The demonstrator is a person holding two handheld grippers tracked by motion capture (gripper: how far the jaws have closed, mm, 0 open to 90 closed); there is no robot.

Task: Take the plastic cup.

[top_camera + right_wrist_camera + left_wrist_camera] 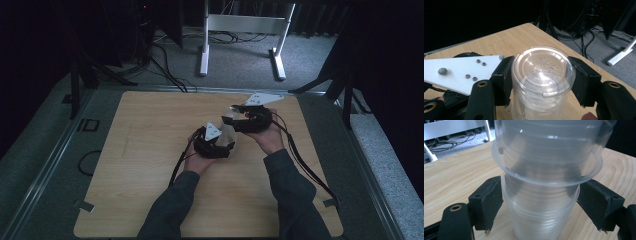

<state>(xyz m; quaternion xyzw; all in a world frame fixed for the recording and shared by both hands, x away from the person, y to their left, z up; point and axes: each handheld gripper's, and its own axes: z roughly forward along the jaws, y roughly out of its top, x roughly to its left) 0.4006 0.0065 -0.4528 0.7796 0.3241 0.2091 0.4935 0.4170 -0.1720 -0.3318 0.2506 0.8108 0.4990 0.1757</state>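
Both grippers are clamping one nested stack of clear cups, the left gripper (pixel 540 215) gripping the lower cup (pixel 540 220) at six o'clock, the right gripper (pixel 542 80) grasping the top cup (pixel 542 75) at twelve.

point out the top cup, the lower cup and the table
top cup (pixel 549 152), left gripper view, its clear wall
lower cup (pixel 539 212), left gripper view, its ribbed wall
table (pixel 150 150), high view, bare wood

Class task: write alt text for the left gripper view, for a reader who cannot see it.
A stack of clear plastic cups stands upside down on a wooden table, with the left gripper clamping a lower cup between its black fingers. The upper cup's rim flares just above them.
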